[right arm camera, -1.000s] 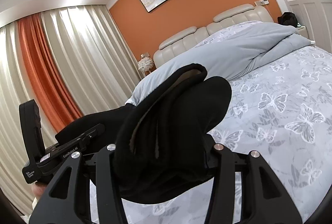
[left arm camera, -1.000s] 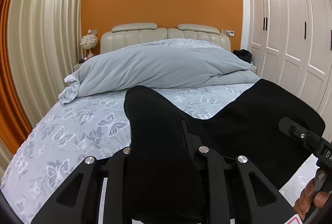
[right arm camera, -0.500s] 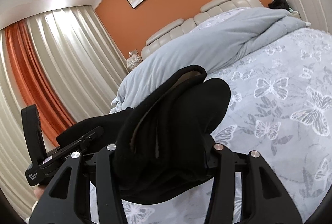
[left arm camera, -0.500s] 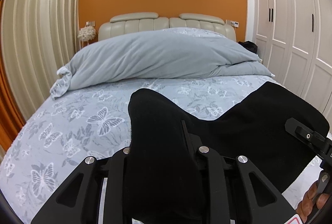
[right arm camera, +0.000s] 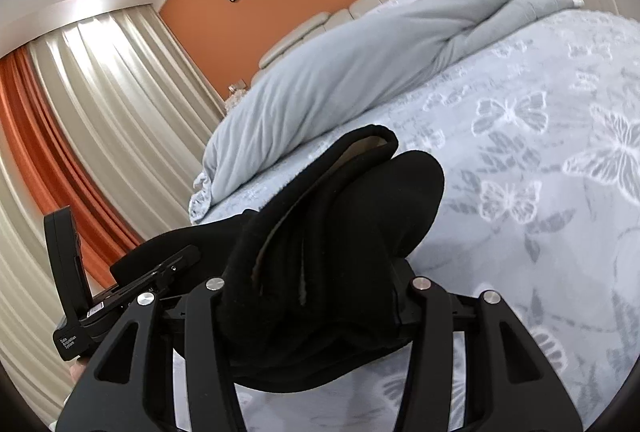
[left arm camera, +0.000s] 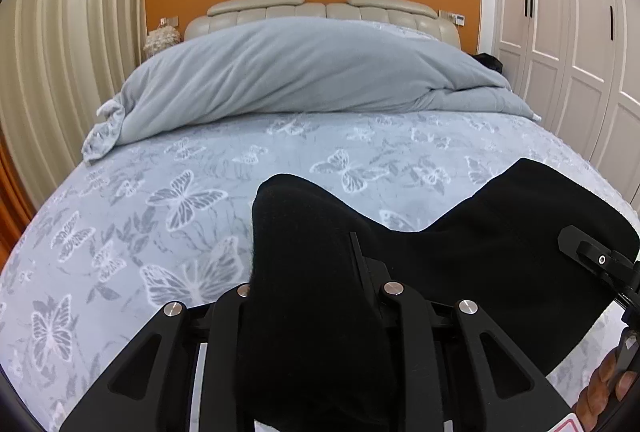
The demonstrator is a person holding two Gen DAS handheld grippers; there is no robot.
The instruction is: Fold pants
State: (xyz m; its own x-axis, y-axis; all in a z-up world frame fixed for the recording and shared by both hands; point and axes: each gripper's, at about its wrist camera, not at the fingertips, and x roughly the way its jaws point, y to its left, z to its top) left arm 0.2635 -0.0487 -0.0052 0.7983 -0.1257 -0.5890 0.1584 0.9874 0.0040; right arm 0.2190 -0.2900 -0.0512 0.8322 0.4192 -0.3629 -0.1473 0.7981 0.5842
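Note:
The black pants (left arm camera: 500,252) hang stretched between my two grippers above the near end of the bed. My left gripper (left arm camera: 316,296) is shut on a bunched corner of the pants, which hides its fingertips. My right gripper (right arm camera: 320,284) is shut on the other bunched corner (right arm camera: 352,200), where several layers and a brownish inner edge show. The right gripper also shows at the right edge of the left wrist view (left arm camera: 592,256), and the left gripper at the left of the right wrist view (right arm camera: 120,284).
The bed has a grey butterfly-print sheet (left arm camera: 200,200). A rolled light-blue duvet (left arm camera: 304,72) lies across the head end before a cream headboard (left arm camera: 320,8). Curtains (left arm camera: 72,52) hang on the left, white wardrobes (left arm camera: 568,32) on the right.
Both grippers have moved forward and down over the bed with the pants still held; the duvet and sheet appear closer and larger. The grips have not changed.

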